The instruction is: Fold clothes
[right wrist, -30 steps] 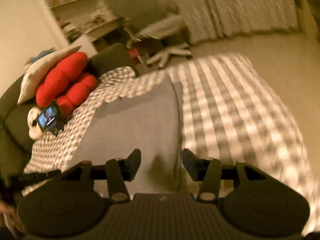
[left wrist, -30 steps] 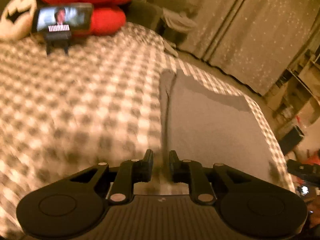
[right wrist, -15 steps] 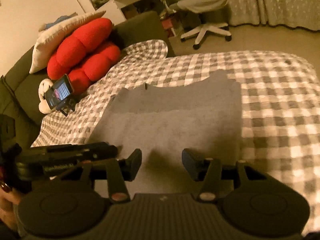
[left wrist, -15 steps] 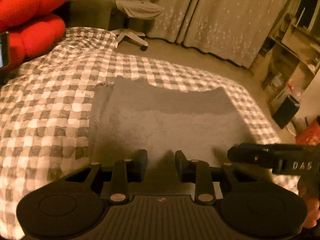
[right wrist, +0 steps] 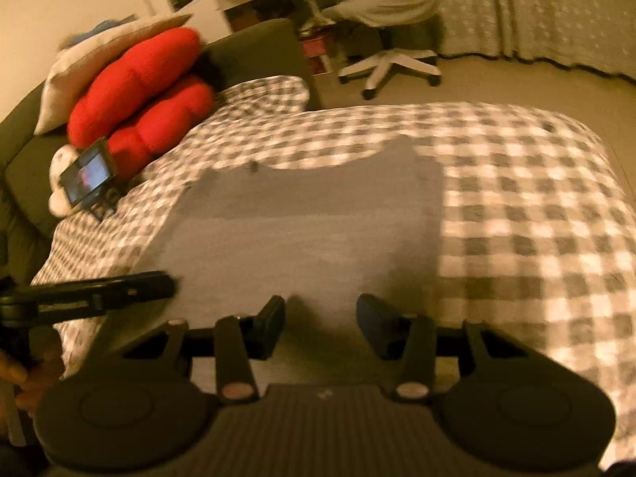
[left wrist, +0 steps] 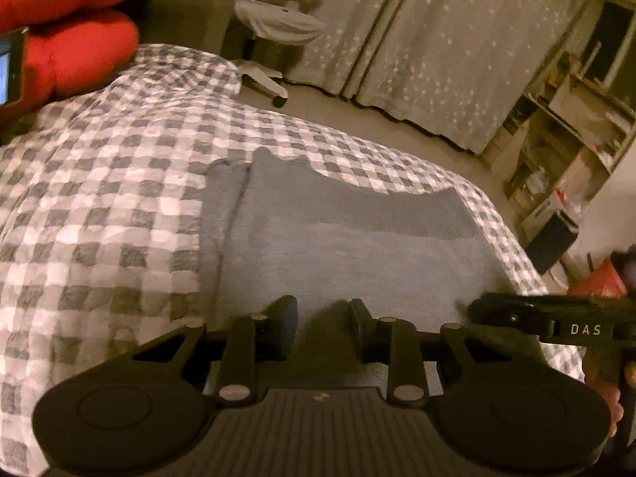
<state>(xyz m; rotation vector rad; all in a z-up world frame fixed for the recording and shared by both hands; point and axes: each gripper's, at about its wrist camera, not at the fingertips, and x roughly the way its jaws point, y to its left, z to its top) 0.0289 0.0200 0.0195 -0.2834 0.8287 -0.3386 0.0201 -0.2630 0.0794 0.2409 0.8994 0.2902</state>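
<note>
White letters "DAS" readable on side of right tool (left wrist: 556, 324), seen from left wrist view. Phone screen (right wrist: 88, 175) content illegible.

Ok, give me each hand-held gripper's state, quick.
Left hand-held gripper: open, holding nothing, over the near edge of the grey garment.
Right hand-held gripper: open, holding nothing, over the same edge.
</note>
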